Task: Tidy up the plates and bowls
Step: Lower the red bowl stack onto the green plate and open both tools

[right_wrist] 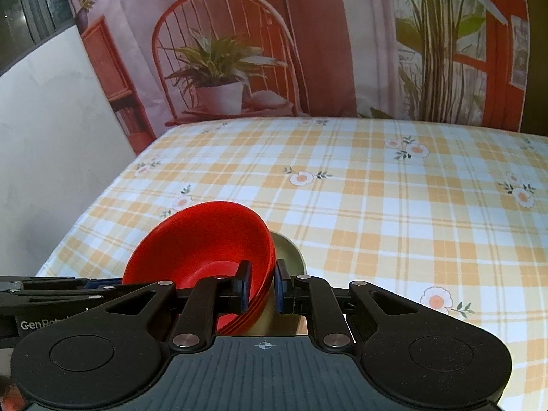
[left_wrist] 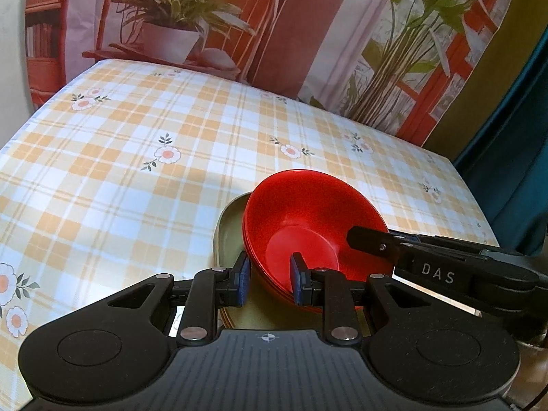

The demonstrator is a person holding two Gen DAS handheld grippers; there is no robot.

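A stack of red bowls sits tilted on a stack of olive-beige plates, held above the checked tablecloth. My left gripper is shut on the near rim of the red bowls, one pad inside and one outside. My right gripper is shut on the opposite rim of the same red bowls, with the plates just behind its right finger. The right gripper also shows in the left wrist view at the bowls' right rim. The undersides of the stacks are hidden.
The table carries a yellow and white checked cloth with flowers. A printed backdrop of chair and plants hangs behind the far edge. A white wall stands at the left, a teal curtain at the right.
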